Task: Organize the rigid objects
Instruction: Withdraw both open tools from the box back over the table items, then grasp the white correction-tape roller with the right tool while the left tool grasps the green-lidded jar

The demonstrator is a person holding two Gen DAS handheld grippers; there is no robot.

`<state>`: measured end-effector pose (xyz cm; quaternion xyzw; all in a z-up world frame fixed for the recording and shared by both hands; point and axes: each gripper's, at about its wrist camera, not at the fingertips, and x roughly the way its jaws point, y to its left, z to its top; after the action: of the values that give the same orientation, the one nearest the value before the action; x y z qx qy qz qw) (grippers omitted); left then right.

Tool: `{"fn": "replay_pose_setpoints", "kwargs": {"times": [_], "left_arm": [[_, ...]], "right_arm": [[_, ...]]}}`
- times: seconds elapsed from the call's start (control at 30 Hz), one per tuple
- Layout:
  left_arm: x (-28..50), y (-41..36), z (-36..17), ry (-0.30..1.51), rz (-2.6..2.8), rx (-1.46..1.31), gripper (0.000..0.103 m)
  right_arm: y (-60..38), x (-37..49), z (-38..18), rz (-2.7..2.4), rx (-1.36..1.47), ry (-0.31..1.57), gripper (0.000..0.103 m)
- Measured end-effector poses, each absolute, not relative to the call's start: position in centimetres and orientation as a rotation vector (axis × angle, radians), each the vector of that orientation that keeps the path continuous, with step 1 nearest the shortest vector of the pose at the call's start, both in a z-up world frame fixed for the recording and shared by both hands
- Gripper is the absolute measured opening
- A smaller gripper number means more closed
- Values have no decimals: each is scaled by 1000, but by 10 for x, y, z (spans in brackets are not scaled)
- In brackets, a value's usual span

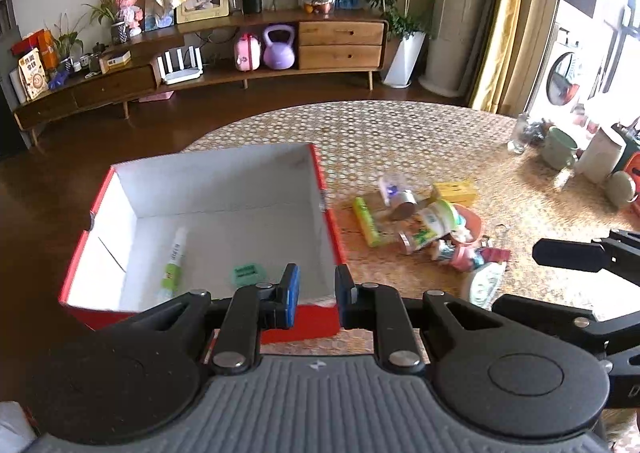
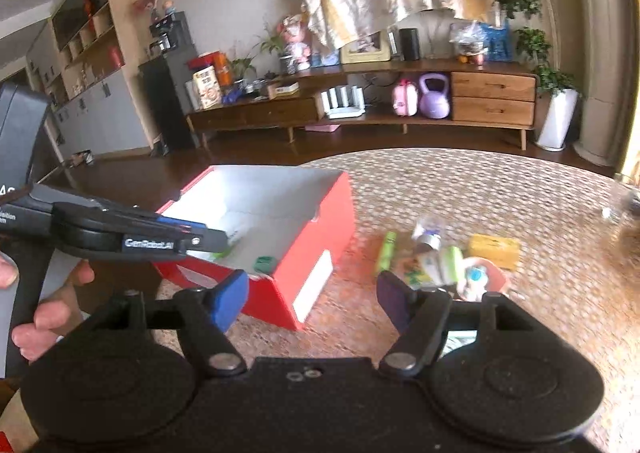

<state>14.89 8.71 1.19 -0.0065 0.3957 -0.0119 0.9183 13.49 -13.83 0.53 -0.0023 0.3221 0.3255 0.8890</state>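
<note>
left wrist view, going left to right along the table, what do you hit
red box → green tube → white bottle with green label → yellow box → clear glass bottle → green mug

Patterned table (image 1: 400,133) with red box (image 1: 332,229), clutter (image 1: 432,225)

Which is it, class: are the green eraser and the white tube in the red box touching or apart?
Apart. The left wrist view shows bare white box floor between the green eraser and the white tube inside the red box.
</note>
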Motion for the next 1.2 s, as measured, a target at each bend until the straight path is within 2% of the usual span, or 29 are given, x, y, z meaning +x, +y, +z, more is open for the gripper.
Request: {"fn": "replay_pose_setpoints", "kwargs": {"times": [0.13,0.2,0.27,0.33,0.47,0.57,0.67,1.2], "left_arm": [[140,72,6,794,-37,-16,20],[137,63,2,790,-52,-25,33],[133,55,-1,770,-54,-22,67],[128,47,-2,740,-54,-11,76],[126,34,-7,736,-90,-23,78],[129,28,-12,730,-94,-32,85],[134,23,-18,719,-86,-52,85],[185,-4,-50,683,-108,-36,85]], "right_arm": [[-162,128,0,639,3,646,76],[-173,126,-4,630,19,644,78],[-183,123,-9,617,21,638,79],[-190,120,-14,605,17,633,81],[-204,117,-23,589,-1,623,88],[-209,115,-30,579,-24,609,95],[-209,113,-37,572,-51,583,102],[-210,142,-85,530,-18,645,102]]}}
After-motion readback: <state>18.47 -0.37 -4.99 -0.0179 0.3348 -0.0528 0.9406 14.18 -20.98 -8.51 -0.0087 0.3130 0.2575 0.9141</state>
